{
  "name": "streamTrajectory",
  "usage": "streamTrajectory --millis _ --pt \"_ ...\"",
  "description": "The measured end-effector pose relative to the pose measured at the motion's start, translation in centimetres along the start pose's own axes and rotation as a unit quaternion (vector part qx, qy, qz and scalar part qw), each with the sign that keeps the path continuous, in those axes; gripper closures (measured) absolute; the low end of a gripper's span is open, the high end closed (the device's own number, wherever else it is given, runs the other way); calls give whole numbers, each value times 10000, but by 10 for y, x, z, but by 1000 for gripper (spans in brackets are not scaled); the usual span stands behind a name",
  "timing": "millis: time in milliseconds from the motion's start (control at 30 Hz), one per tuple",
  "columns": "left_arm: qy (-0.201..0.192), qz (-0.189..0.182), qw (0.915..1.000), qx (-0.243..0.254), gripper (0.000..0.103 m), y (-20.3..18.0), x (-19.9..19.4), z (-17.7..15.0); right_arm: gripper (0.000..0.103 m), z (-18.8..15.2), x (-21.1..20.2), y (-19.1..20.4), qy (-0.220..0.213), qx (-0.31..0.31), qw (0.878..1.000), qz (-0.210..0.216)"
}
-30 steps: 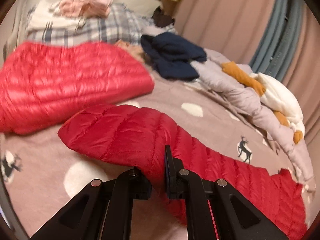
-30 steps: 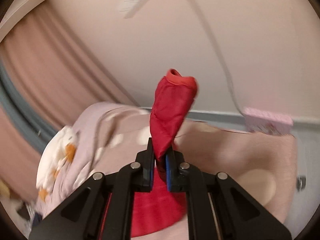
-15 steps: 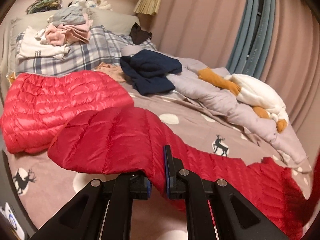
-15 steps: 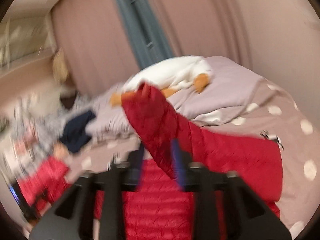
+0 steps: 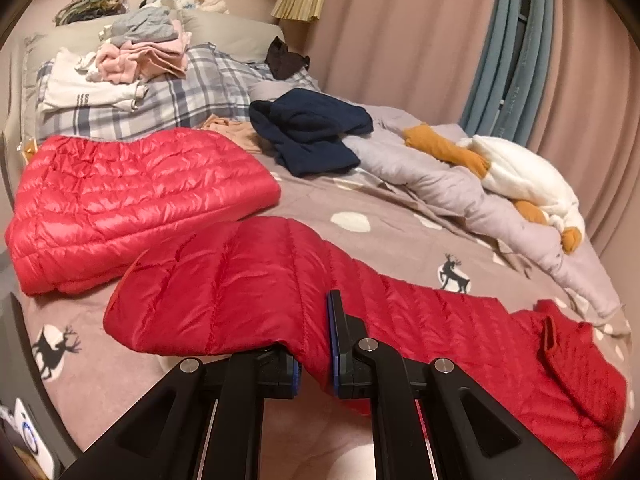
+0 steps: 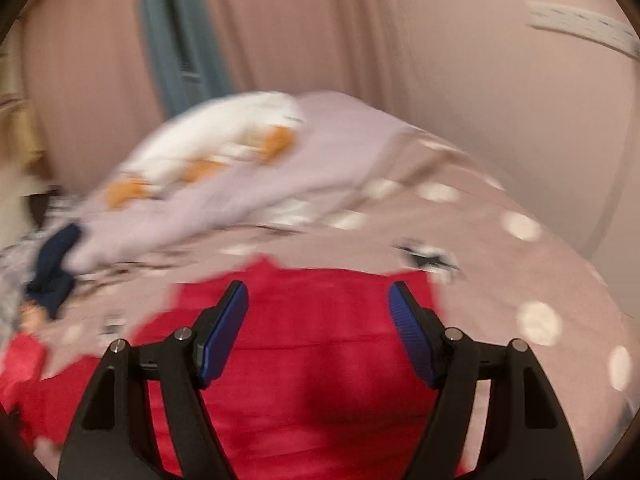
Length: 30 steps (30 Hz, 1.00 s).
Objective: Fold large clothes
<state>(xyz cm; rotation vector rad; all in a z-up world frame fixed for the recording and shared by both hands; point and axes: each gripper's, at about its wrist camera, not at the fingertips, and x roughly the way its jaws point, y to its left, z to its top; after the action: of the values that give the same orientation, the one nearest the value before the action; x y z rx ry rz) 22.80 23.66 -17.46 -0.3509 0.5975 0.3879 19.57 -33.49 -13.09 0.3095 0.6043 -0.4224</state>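
From the left wrist we see our left claw [image 5: 314,354] pinching a fold of the dark red quilted jacket [image 5: 248,284], which stretches across the bed [image 5: 384,236]. We count two red puffer jackets; the brighter red jacket [image 5: 120,200] lies folded behind, near a navy garment [image 5: 312,132].

From the right wrist, blurred, our right claw [image 6: 318,300] stands spread, its jaws just opened, nothing between them; the red jacket [image 6: 320,360] lies flat below.
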Motion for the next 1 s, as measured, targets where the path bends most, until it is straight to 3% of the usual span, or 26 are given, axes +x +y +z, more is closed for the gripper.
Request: streamTrajectory --millis 67,167,200,267,300,333,367,433,667,900,1000 --pt "43 44 10000 44 95 -1 2 -1 31 -10 33 -23 237 187 9985 -467" --pt "30 102 9999 92 95 -3 5 -1 39 -34 78 -44 848 563 9933 -541" --pt "43 134 9998 121 95 -4 6 -1 45 -54 102 -44 1299 635 9883 -495" --pt "66 162 9997 190 95 -9 8 -3 46 -81 123 -25 1507 127 9864 -642" --pt "60 175 9996 226 95 -11 9 -3 46 -100 120 0 1175 -576 9863 -1003" --pt "38 192 9994 269 95 -13 9 -3 46 -108 117 13 1056 -870 9843 -1119" --pt "5 212 9993 319 95 -16 9 -4 47 -115 112 30 1029 -1226 9817 -1036" --pt "-24 225 9990 392 95 -25 8 -4 48 -117 109 41 1042 -1360 9817 -831" --pt "-243 52 9975 655 95 -55 -15 -1 50 -98 75 12 952 -534 9921 -624" --pt "-537 -343 9943 859 95 -101 -53 8 49 -67 -12 -15 165 -227 9978 -603" --pt "-595 -680 9911 980 95 -128 -67 4 49 -61 -51 -27 -276 -245 9969 -696"
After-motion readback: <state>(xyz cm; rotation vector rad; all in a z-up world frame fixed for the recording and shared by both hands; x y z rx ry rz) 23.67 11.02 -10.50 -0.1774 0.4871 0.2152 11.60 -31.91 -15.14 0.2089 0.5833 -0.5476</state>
